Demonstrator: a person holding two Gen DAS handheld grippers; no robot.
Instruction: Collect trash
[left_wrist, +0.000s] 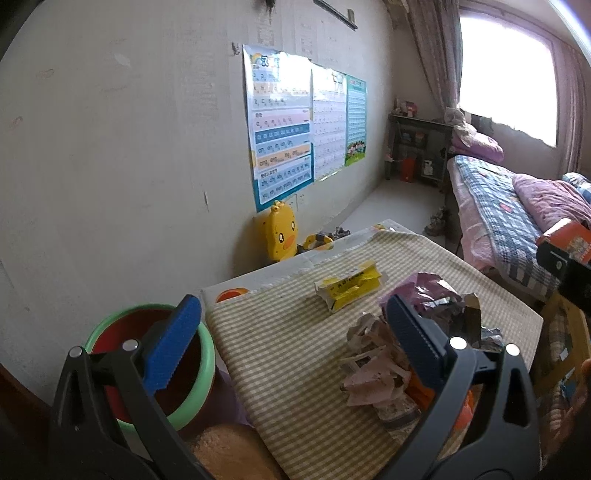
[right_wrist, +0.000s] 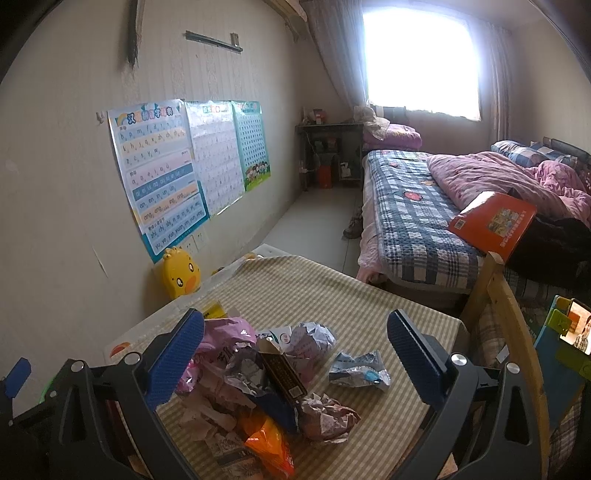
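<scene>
left wrist view: yellow wrapper (left_wrist: 349, 288) lies flat, long axis left-to-right, on the striped cloth (left_wrist: 295, 350), both left gripper (left_wrist: 291, 339) and right gripper (right_wrist: 295, 354) spread wide, empty.

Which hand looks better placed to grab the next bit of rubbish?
Probably the right: its open gripper frames the rubbish pile on the table. The left gripper, also open, sits off beside the bin.
</scene>
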